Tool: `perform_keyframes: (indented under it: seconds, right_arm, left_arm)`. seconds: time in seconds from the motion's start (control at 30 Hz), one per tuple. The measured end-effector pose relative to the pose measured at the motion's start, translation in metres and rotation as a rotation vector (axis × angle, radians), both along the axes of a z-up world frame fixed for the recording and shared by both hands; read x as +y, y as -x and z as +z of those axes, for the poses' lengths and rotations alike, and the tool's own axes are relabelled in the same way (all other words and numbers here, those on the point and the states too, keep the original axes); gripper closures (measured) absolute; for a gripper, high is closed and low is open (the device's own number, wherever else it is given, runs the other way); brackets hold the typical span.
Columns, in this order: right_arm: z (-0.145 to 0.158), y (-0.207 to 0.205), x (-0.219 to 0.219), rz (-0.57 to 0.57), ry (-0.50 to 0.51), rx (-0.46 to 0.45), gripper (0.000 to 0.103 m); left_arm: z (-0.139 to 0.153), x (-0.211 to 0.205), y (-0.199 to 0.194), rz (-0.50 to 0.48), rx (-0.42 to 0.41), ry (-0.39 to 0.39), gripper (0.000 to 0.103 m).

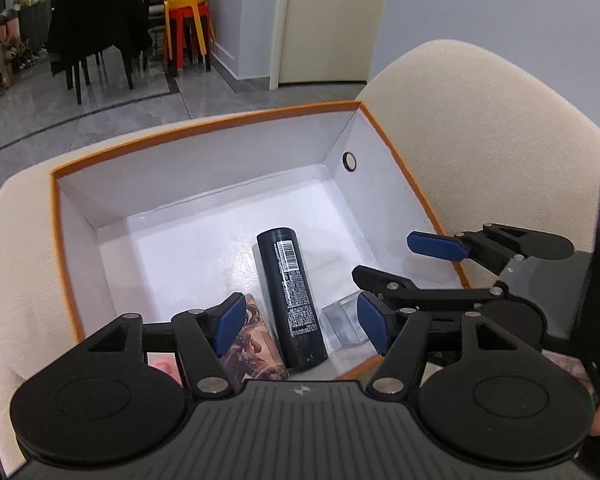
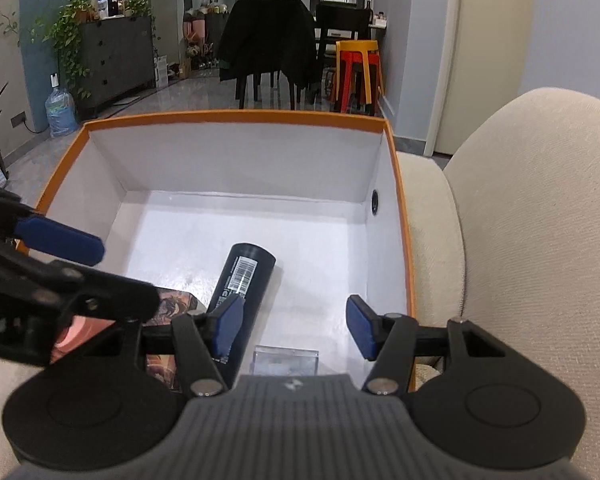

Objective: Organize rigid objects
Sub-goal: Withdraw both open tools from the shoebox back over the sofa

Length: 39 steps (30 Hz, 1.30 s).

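An orange-rimmed white box stands on a cream seat. On its floor near the front lies a black cylindrical bottle with its barcode up. An illustrated pack lies to its left and a clear plastic case to its right. My left gripper hovers above the bottle, open, touching nothing. My right gripper hangs open over the box's right front part, above the clear case, with nothing between its pads.
The cream armchair back rises right of the box. A round hole pierces the box's right wall. A pink item shows under the left gripper. The far half of the box floor is bare. Chairs and stools stand across the room.
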State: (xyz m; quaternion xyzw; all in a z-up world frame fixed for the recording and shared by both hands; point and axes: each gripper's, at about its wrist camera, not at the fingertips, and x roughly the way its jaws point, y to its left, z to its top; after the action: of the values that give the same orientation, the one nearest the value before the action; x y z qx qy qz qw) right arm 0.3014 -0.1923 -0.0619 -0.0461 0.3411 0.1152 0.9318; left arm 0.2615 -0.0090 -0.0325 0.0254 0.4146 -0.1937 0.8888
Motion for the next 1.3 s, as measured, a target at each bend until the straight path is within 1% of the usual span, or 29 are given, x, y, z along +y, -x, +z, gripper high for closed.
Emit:
perform_keyframes:
  seconds: [0.23, 0.3, 0.47, 0.57, 0.77, 0.97, 1.03, 1.17, 1.3]
  right_arm:
    - [0.014, 0.011, 0.0, -0.003, -0.017, -0.035, 0.045]
    - [0.019, 0.016, -0.001, -0.014, -0.037, -0.043, 0.045]
    - [0.036, 0.037, -0.005, -0.03, -0.064, -0.065, 0.045]
    - [0.045, 0.06, -0.011, -0.048, -0.081, -0.07, 0.045]
    - [0.069, 0.111, -0.02, -0.081, -0.113, -0.078, 0.045]
    - [0.098, 0.164, -0.014, -0.062, -0.13, -0.111, 0.044]
    - [0.106, 0.181, -0.009, -0.054, -0.119, -0.128, 0.044]
    - [0.118, 0.21, -0.005, -0.044, -0.102, -0.143, 0.044]
    - [0.123, 0.233, -0.002, -0.038, -0.078, -0.139, 0.042]
  left_arm:
    - [0.016, 0.007, 0.027, 0.005, -0.053, 0.001, 0.027]
    - [0.021, 0.008, 0.033, 0.017, -0.064, 0.005, 0.027]
    - [0.035, 0.01, 0.055, 0.009, -0.084, 0.036, 0.027]
    - [0.045, 0.011, 0.073, -0.001, -0.106, 0.045, 0.027]
    - [0.065, 0.021, 0.118, -0.004, -0.156, 0.103, 0.025]
    - [0.075, 0.039, 0.161, 0.009, -0.197, 0.159, 0.021]
    - [0.075, 0.046, 0.174, 0.014, -0.199, 0.171, 0.02]
    - [0.07, 0.059, 0.196, 0.014, -0.197, 0.162, 0.02]
    - [0.063, 0.074, 0.214, 0.034, -0.183, 0.19, 0.019]
